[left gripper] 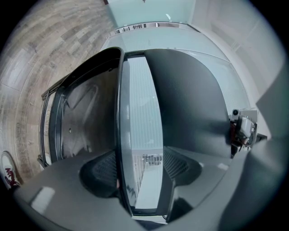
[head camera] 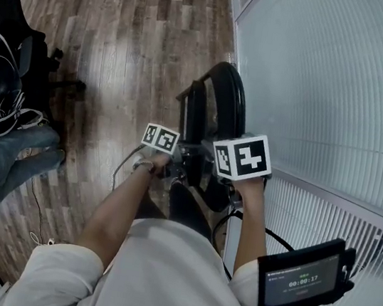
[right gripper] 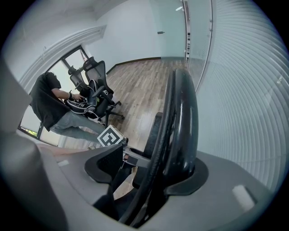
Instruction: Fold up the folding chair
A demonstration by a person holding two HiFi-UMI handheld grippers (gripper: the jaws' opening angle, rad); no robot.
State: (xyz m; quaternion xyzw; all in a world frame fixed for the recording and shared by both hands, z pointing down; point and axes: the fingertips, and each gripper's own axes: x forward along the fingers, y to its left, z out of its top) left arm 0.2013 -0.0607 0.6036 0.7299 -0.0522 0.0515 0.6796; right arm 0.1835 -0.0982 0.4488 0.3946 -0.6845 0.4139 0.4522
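The black folding chair stands folded flat on the wood floor beside a frosted glass wall. My left gripper reaches level at its upper frame. In the left gripper view the jaws are shut on the chair's frame: the thin tube lies against the left pad and a dark edge against the right pad. My right gripper points steeply down over the chair's top. In the right gripper view its jaws stand open around the thick rim, which rests against the right finger, with a gap at the left one.
The frosted glass wall runs close along the right. An office chair piled with bags and a seated person are at the left. A cable lies on the floor. A small screen is near my right side.
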